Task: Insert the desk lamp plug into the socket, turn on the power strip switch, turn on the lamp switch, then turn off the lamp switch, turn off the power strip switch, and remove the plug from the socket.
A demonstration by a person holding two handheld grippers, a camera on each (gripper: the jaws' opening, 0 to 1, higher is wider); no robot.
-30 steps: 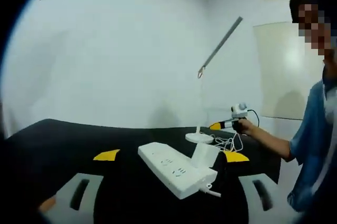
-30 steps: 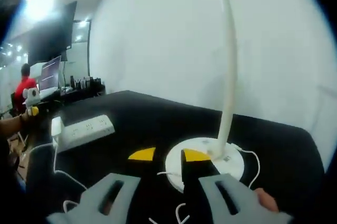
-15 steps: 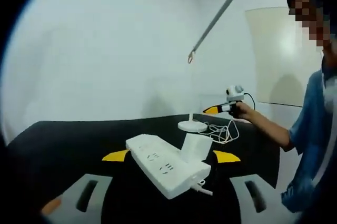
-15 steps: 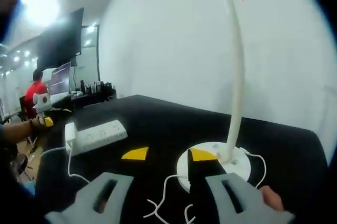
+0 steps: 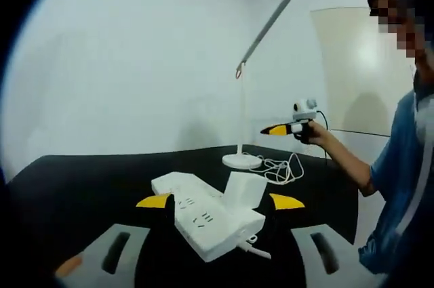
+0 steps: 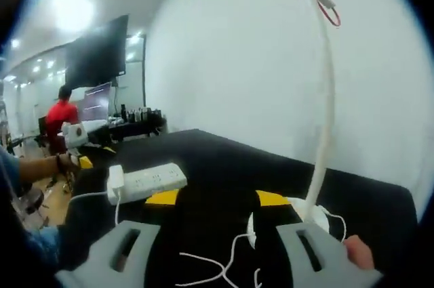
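A white power strip (image 5: 203, 223) lies on the black table, close in front of my left gripper (image 5: 220, 201), which is open and empty. A white plug block (image 5: 244, 190) stands on the strip's near end and looks seated in a socket. Beyond it are the white desk lamp's base (image 5: 241, 160) and a coiled cable (image 5: 281, 169). A person's hand holds my right gripper (image 5: 285, 129) above the cable. In the right gripper view, my right gripper (image 6: 217, 198) is open and empty. The lamp base (image 6: 298, 223) lies low right, the strip (image 6: 150, 179) and plug (image 6: 115, 178) to the left.
The lamp's stem (image 6: 324, 132) rises at right and its head (image 5: 268, 27) slants overhead, unlit. Loose cable (image 6: 224, 268) trails across the table near my right jaws. The person in a blue shirt (image 5: 400, 186) stands at the table's edge. A dark monitor (image 6: 102, 51) hangs far back.
My right gripper has risen and pulled back from the lamp base, which now sits lower right. My left gripper has come closer to the power strip. Both stay open.
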